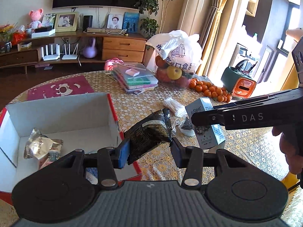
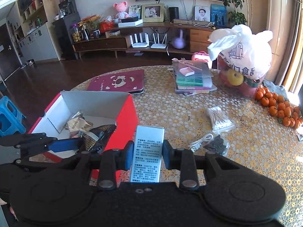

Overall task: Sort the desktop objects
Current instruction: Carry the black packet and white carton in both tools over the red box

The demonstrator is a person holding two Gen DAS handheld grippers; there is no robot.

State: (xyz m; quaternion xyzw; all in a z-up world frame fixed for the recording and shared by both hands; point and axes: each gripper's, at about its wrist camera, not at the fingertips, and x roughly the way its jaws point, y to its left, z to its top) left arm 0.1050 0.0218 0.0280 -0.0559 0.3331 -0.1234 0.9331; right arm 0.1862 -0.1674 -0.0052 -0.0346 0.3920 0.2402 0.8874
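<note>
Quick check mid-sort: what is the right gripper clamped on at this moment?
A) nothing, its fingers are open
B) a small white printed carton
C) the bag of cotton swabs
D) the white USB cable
B: in the right wrist view the right gripper has its blue pads pressed on both sides of the small white printed carton.

The right gripper (image 1: 200,117) covers the middle of the pale carton (image 1: 208,132), so its front print cannot be read. In the right wrist view the carton's lower end is hidden behind the gripper body. The black packet (image 2: 98,138) hides part of the red box (image 2: 125,113) interior (the wrappers inside are too small to identify). The tangerines (image 2: 280,109) run off the right edge.
</note>
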